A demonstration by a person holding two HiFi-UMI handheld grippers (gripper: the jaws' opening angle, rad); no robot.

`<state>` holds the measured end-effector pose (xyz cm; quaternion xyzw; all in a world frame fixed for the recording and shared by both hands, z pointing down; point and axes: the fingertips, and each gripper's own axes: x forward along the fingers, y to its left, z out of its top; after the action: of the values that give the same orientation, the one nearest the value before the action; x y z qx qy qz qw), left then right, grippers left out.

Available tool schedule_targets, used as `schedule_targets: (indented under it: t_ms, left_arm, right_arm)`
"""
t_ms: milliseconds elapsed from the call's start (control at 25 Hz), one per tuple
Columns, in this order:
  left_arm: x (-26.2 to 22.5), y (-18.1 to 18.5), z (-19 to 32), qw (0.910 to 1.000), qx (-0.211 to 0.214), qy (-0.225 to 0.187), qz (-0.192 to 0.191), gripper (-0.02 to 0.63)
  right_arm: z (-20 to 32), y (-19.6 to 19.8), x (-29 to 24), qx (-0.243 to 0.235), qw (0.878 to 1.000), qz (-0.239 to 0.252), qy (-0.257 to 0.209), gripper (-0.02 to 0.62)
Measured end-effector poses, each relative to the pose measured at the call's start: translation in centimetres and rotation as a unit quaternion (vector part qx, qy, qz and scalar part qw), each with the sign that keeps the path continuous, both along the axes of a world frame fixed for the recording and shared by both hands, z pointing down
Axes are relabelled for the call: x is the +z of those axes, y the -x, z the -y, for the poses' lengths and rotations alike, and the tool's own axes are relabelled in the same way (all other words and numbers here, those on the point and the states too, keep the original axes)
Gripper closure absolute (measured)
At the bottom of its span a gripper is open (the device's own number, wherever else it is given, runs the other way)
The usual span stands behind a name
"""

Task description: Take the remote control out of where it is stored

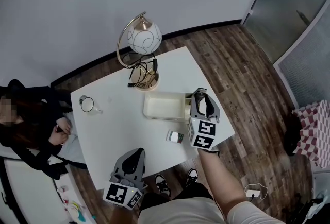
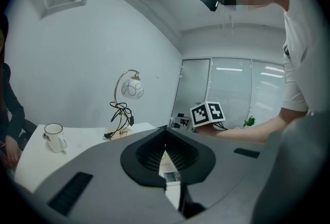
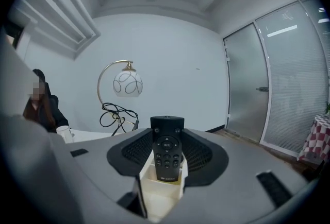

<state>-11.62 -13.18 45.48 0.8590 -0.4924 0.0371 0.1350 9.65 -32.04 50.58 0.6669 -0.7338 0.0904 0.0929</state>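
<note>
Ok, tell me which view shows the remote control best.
Right gripper view: the remote control stands upright, buttons facing the camera, clamped in the right tool over the white box. In the head view the tool hides most of it; the left gripper view does not show it.

Remote control [image 3: 166,150]: lower end sunk out of sight behind the wall of the white storage box [image 3: 161,194]; print on its bottom label too small to read; in the head view wholly covered by the right gripper [image 1: 200,98]; the box's right end lies under that same gripper there. Small flat item [image 1: 175,137] on the table [image 1: 118,125]: too small to name; only a sliver shows between the jaws of the left gripper [image 2: 165,138]. Seated person [image 1: 31,125]: cut by the left edge; face under mosaic. Checked cloth [image 1: 313,133]: cut by the right edge. Lamp [image 1: 140,42]: base buried under coiled cable [image 1: 143,74].
</note>
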Motion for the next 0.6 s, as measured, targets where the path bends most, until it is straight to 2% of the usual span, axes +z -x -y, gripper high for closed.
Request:
schedule_targets:
  t_ms: [320,480,600]
  left_arm:
    - [-0.8,-1.5,-0.2,0.9999,0.007,-0.011,-0.007,0.598]
    - [-0.9,-2.2,-0.4,0.9998,0.011,-0.012,-0.009,0.598]
    - [-1.0,-2.7,-0.6,0.9998,0.014,-0.013,-0.01,0.598]
  right_arm:
    - [-2.9,-1.6,-6.2,-0.066,0.997,-0.008,-0.035,0.412]
    - [-4.9,-3.1,-6.6,-0.105,0.994,-0.017,-0.015,0.411]
    - [-6.7,-4.5,-5.6,-0.138,0.99,-0.034,0.023,0.413]
